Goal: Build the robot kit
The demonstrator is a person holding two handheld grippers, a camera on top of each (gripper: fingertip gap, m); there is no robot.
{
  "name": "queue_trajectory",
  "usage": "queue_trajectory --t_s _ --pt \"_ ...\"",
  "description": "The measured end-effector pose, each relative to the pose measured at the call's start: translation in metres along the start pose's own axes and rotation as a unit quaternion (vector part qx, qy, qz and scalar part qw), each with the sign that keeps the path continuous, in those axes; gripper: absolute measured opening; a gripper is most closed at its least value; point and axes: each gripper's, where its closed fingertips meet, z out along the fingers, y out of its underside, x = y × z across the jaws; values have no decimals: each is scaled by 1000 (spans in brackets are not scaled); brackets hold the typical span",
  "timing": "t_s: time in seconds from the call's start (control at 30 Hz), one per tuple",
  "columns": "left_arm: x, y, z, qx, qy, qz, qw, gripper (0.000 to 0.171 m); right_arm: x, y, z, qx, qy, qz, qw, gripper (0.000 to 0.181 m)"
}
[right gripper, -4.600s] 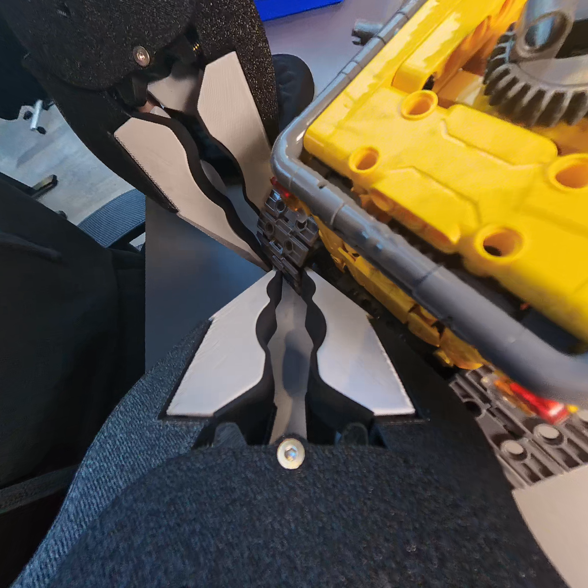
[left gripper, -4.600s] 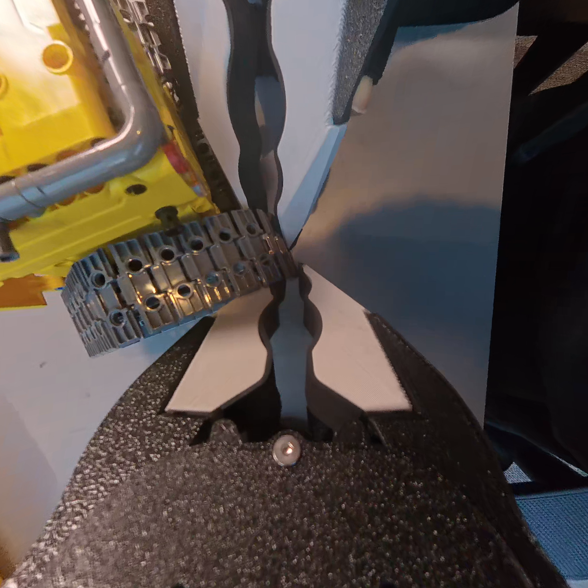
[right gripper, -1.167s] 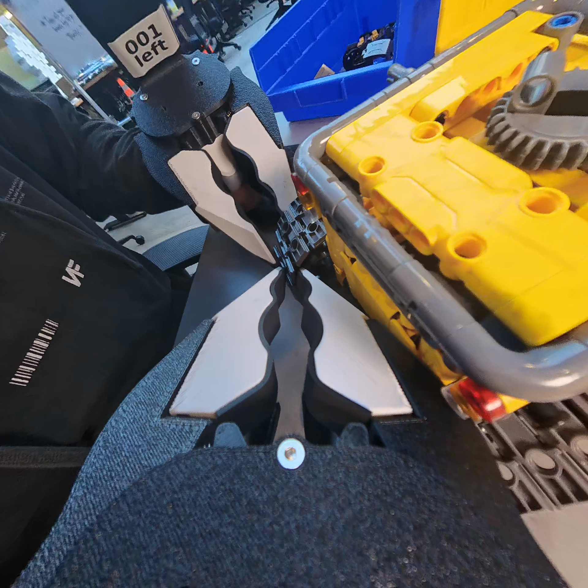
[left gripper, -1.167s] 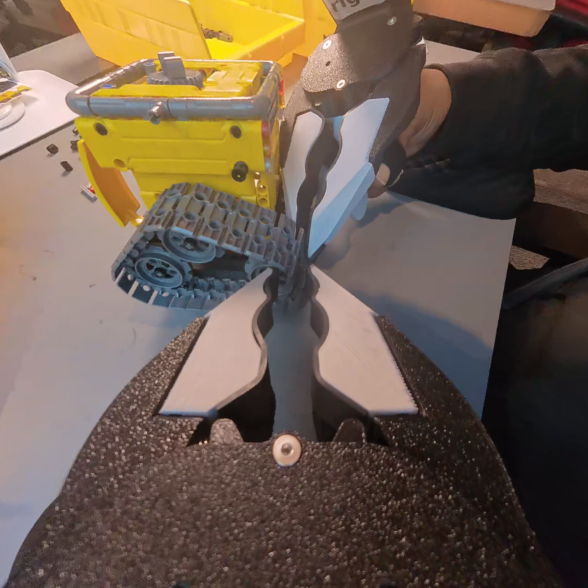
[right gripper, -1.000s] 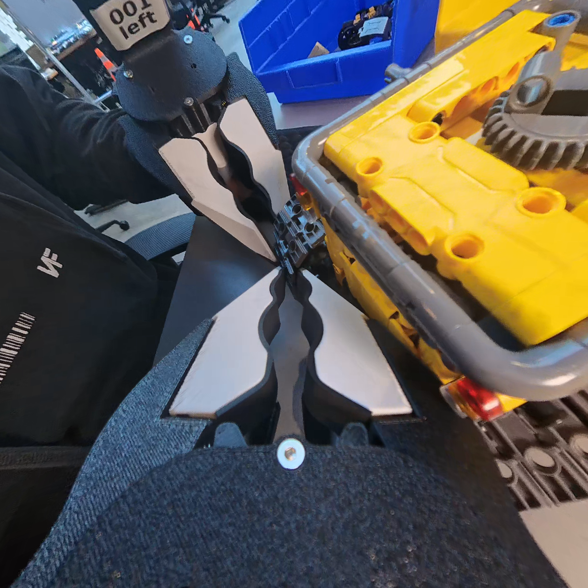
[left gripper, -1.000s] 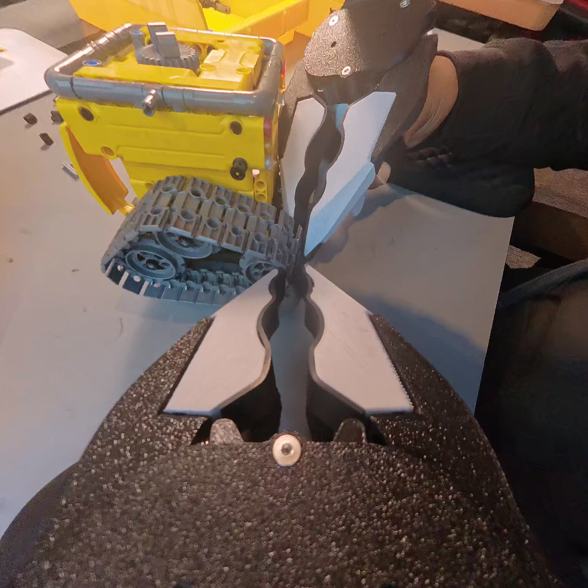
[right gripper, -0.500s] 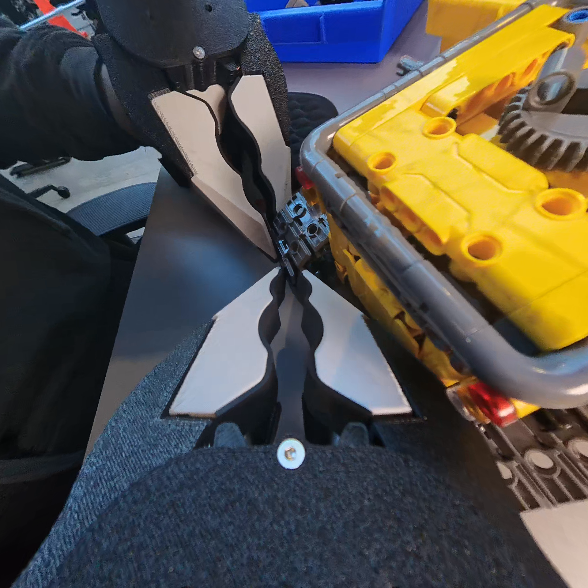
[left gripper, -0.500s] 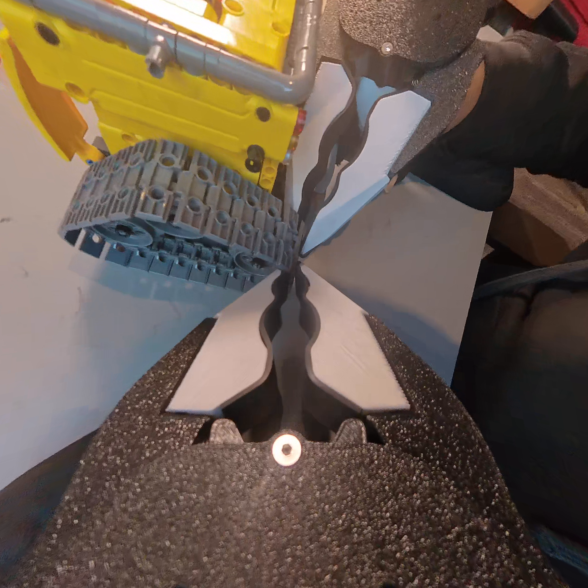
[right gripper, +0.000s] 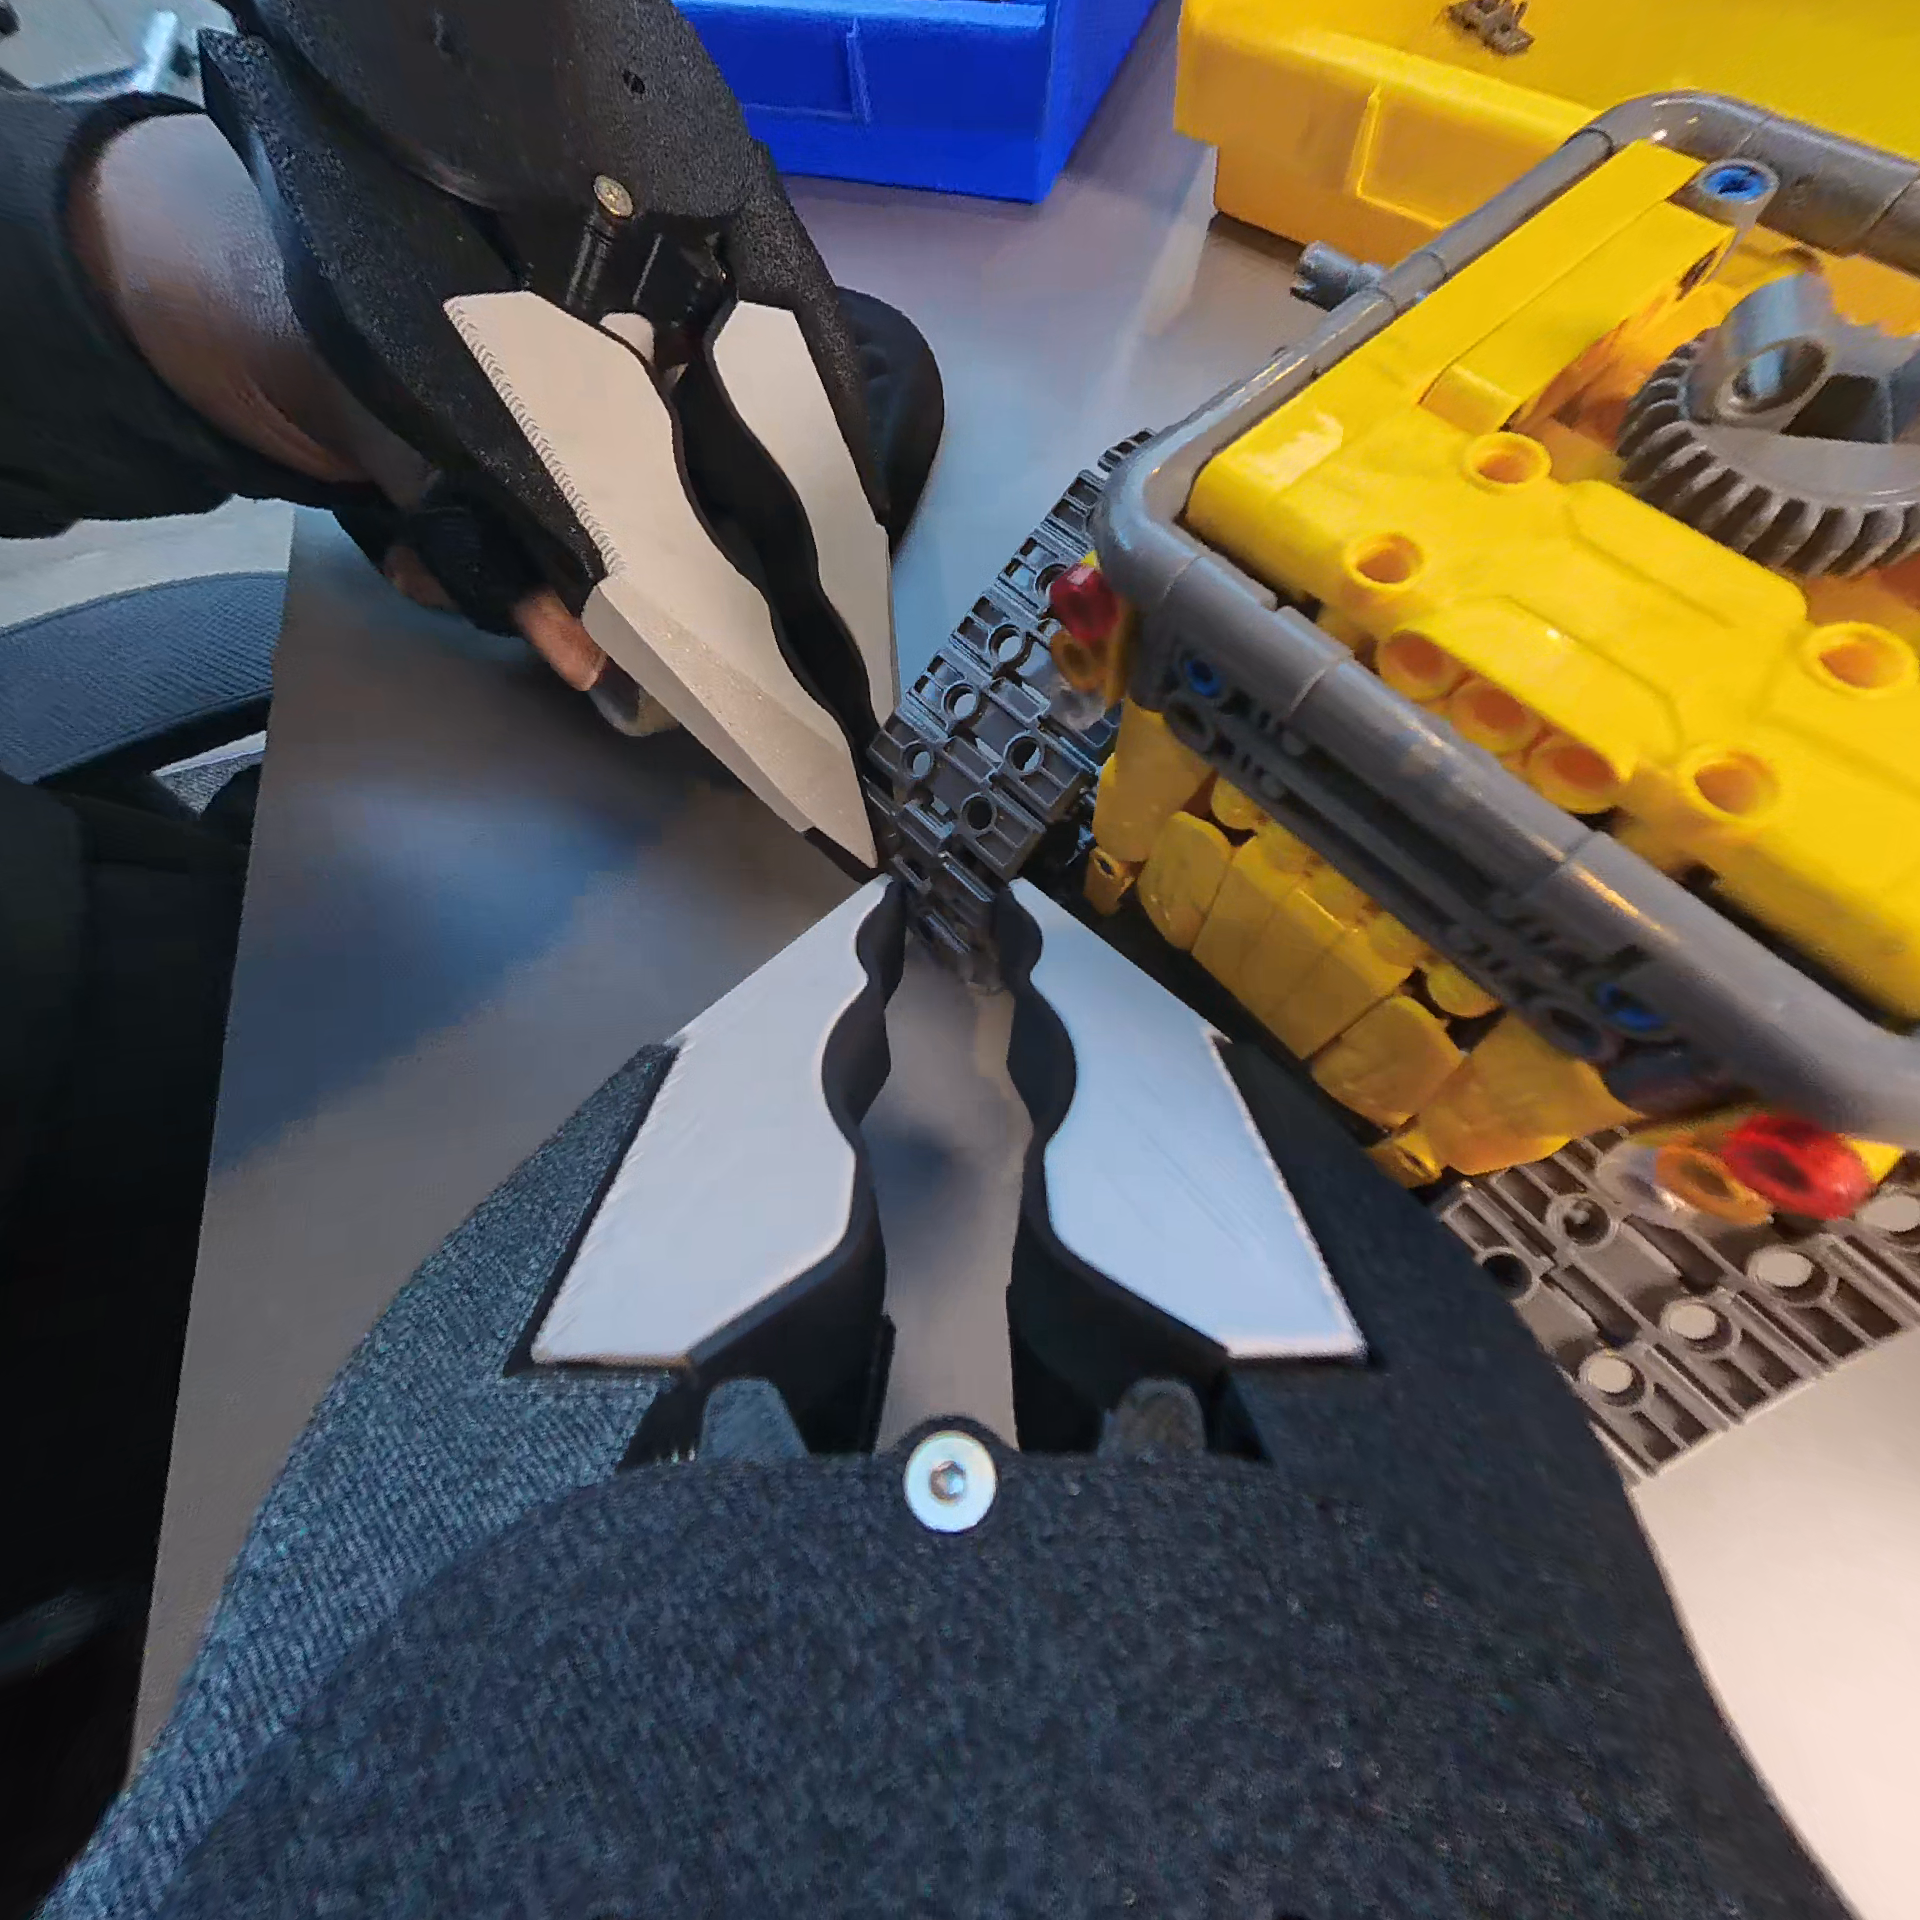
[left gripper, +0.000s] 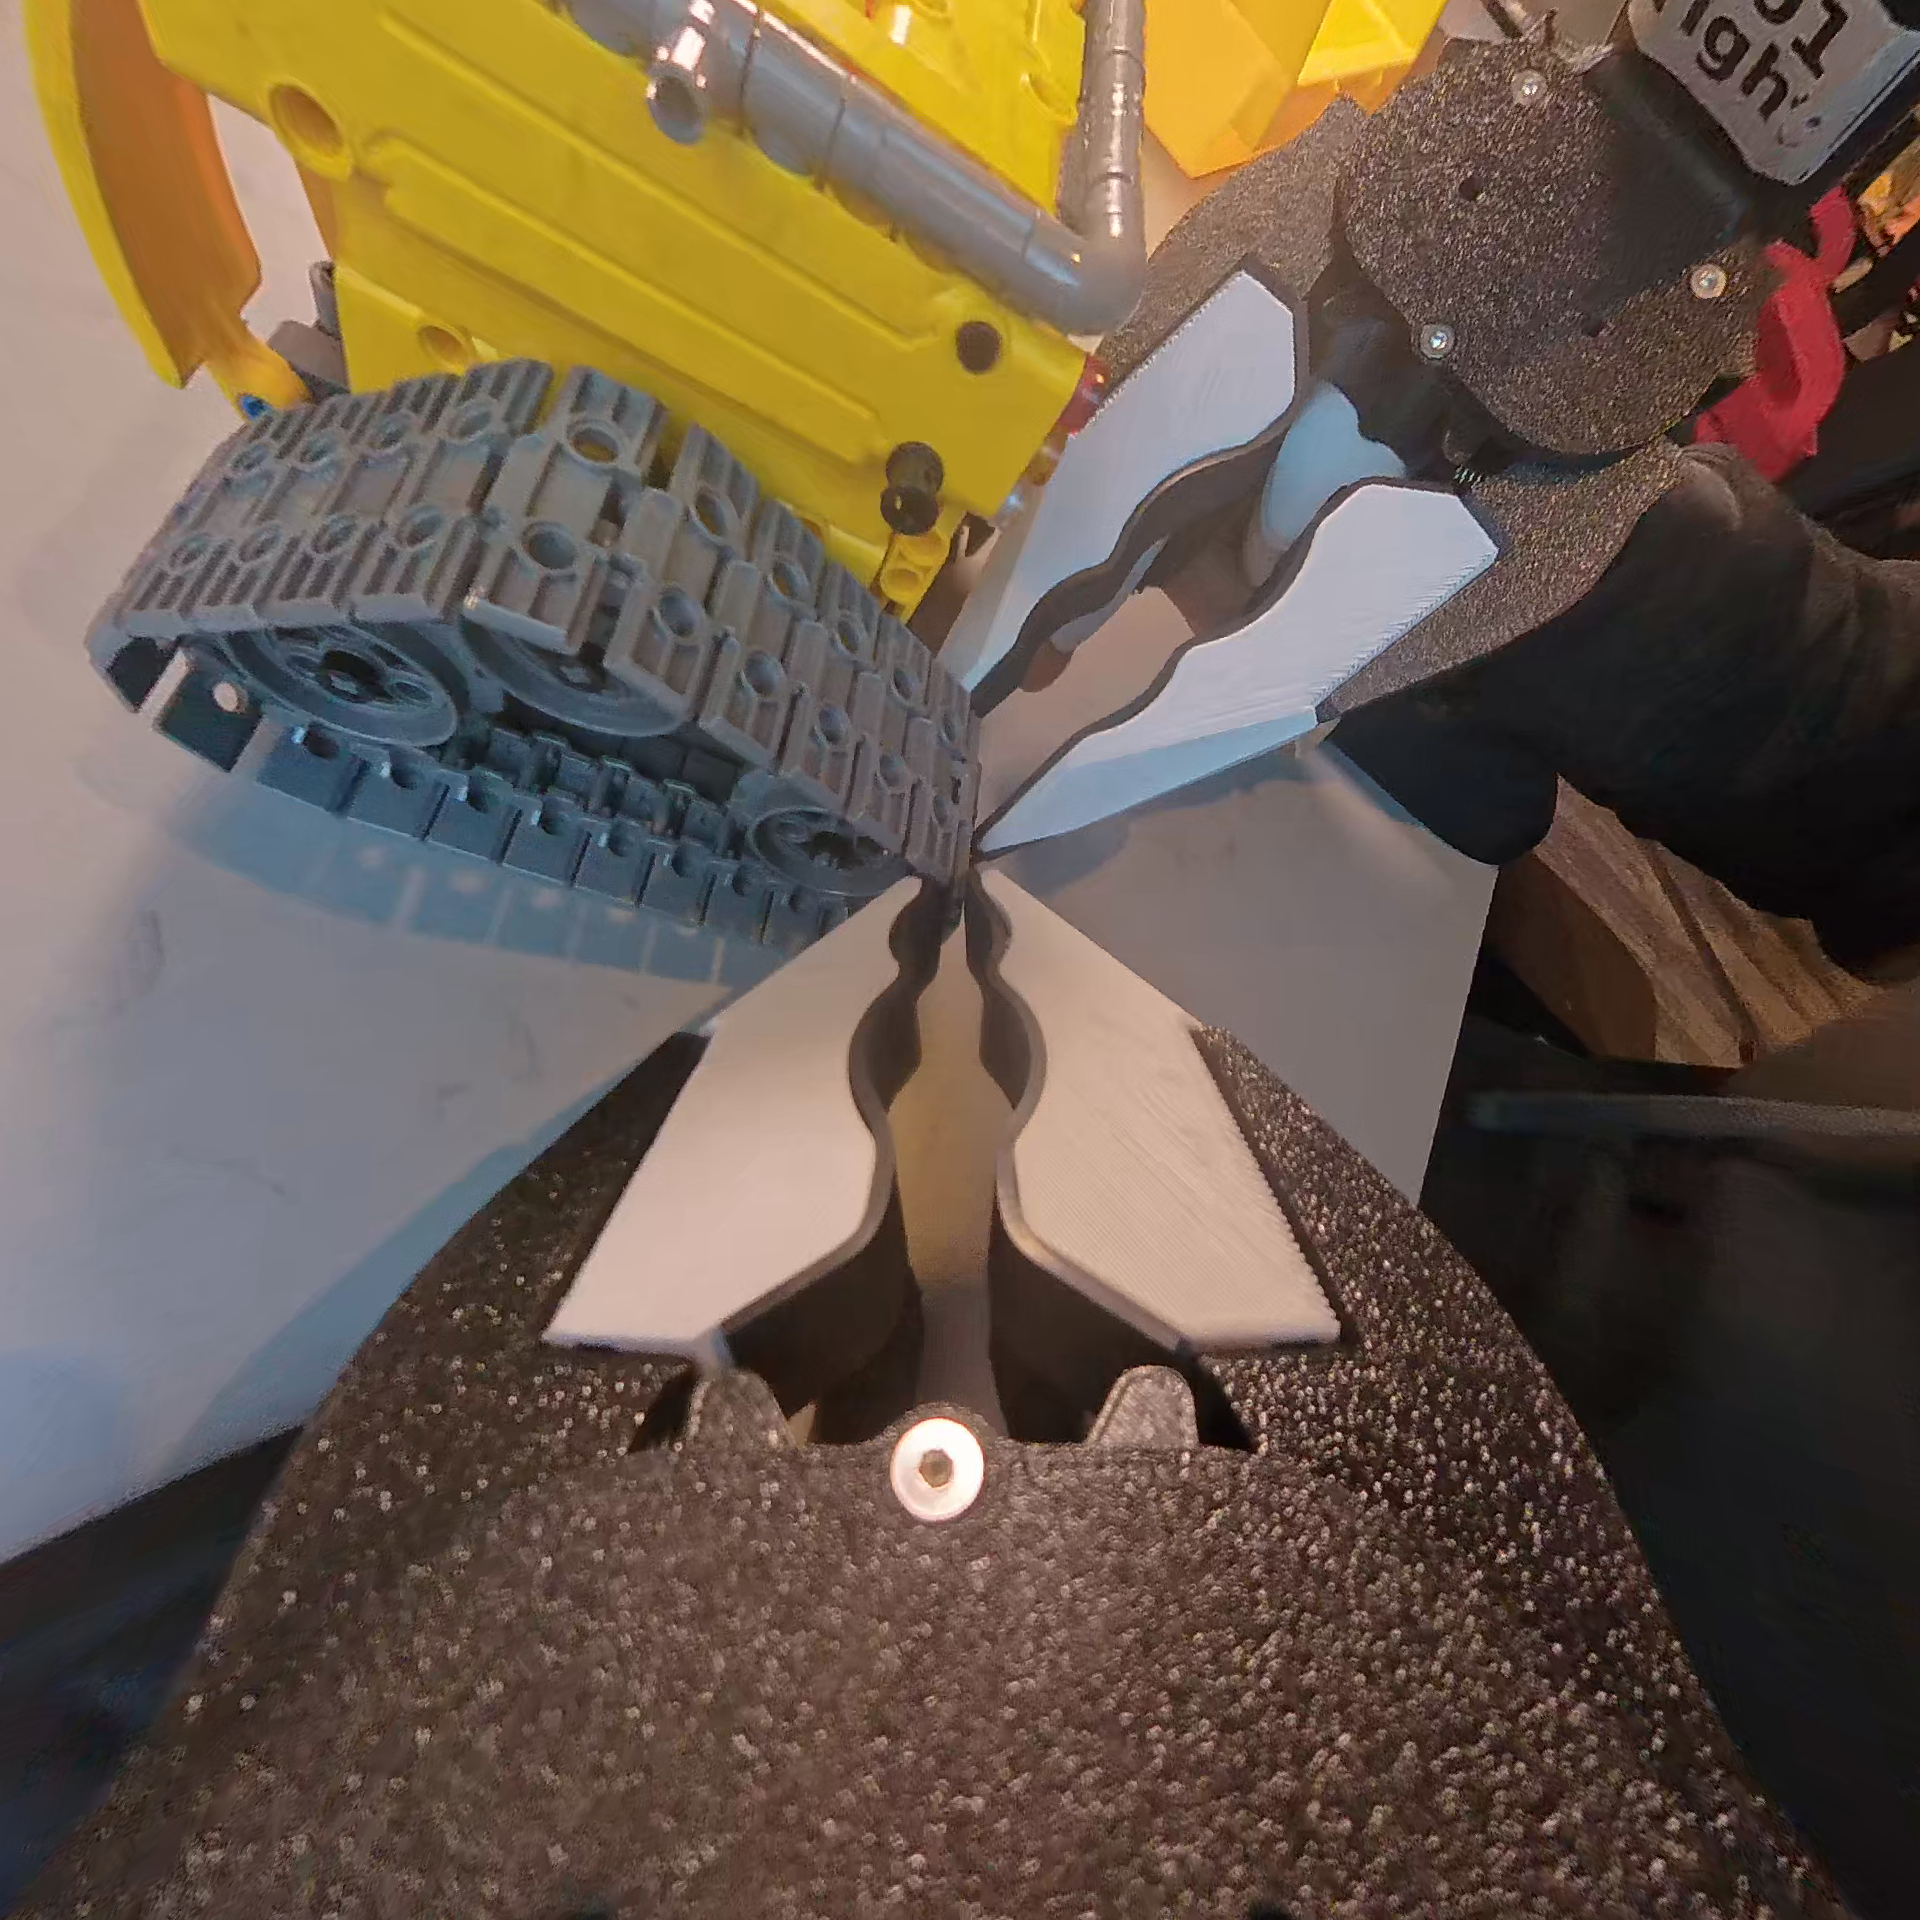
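Both grippers met at one end of the grey tread belt (left gripper: 582, 623) of a yellow brick-built tracked vehicle (left gripper: 644, 239), which stood on the pale grey worktop (left gripper: 260, 1091) near its front corner. The left gripper (left gripper: 951, 894) had its jaws drawn narrow, pinching the end links of the tread where it wrapped round the last wheel. In the right wrist view the right gripper (right gripper: 951, 914) likewise had its jaws pulled in close on the same end of the belt (right gripper: 977, 769), the links caught between the tips. The two sets of tips were touching or all but touching, coming at the tread from different angles. A grey tube rail (right gripper: 1351, 686) ran round the top of the vehicle body, with a dark grey gear wheel (right gripper: 1787, 468) set in the roof and red studs (right gripper: 1081, 603) at the corners. The second tread (right gripper: 1714, 1309) showed low at the right of the right wrist view. Behind, on the worktop, sat a blue bin (right gripper: 935, 94) and a yellow bin (right gripper: 1455, 125). Gloved hands (right gripper: 488, 571) held the handles.
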Motion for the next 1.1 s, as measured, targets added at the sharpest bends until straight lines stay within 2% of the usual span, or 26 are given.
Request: queue_trajectory --t_s 0.43,0.5,0.57,0.67,0.8,0.87,0.97,1.1 --pt "-22 -4 -5 -18 -31 -7 999 6 11 -4 14 -47 -26 42 998 7" --pt "-20 -5 -9 -19 -12 -5 1000 14 9 -7 15 -42 -42 47 997 6" --pt "-17 -4 -18 -29 12 -2 1000 22 9 -6 16 -43 -55 50 996 6" --pt "-23 -11 -48 -19 13 24 999 27 10 -5 10 -42 -65 45 996 5" --pt "-47 -33 -76 4 -33 102 994 34 2 2 -8 -40 -117 38 992 6" --pt "-52 -44 -70 3 -21 132 991 44 -2 9 -20 -49 -147 24 988 6" --pt "-51 -51 -44 -31 23 199 979 65 -8 20 -40 -65 -189 10 980 6" --pt "-41 -39 1 -112 104 259 954 86 -11 27 -58 -63 -204 12 977 6"
